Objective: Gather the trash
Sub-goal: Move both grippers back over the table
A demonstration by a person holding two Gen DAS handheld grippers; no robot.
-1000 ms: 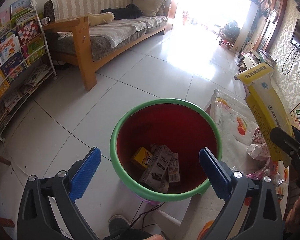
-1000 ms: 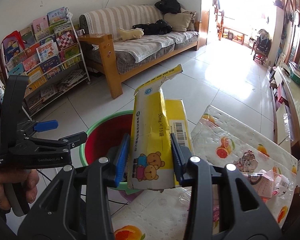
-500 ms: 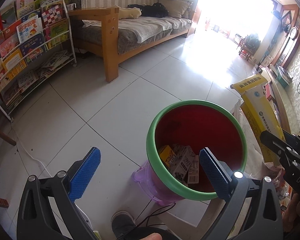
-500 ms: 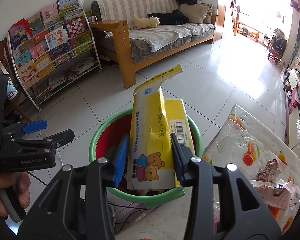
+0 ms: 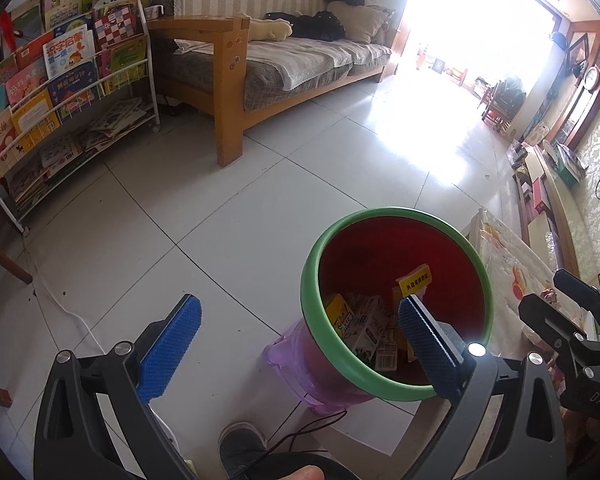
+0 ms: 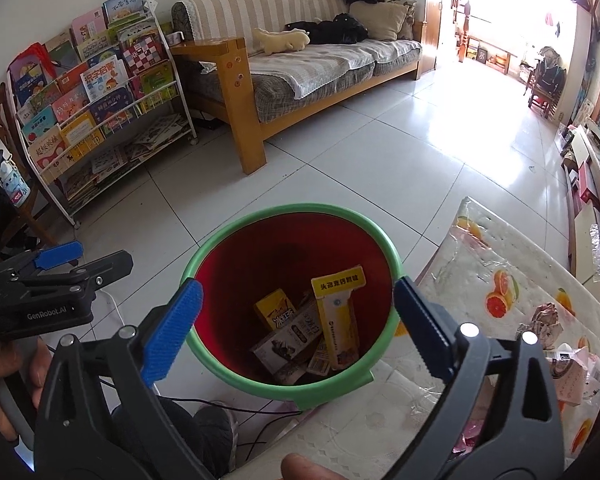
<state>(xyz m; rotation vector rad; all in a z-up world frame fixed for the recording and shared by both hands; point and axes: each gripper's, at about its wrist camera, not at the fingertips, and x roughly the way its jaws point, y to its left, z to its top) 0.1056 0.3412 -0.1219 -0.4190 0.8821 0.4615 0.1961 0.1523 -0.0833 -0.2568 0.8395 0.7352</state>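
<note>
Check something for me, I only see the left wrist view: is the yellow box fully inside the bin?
Observer: Yes. The yellow box leans inside the bin, resting on the cartons.
Operator: Is the right tool empty?
Observer: Its jaws have just been opening. The right tool is open, with nothing between its jaws.
Operator: Any trash left on the table?
Observer: Yes. Crumpled wrappers lie on the fruit-print cloth.

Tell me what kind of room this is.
Most likely a home living room: a striped sofa with a wooden frame, a white rack of children's books by the wall, and a tiled floor.
</note>
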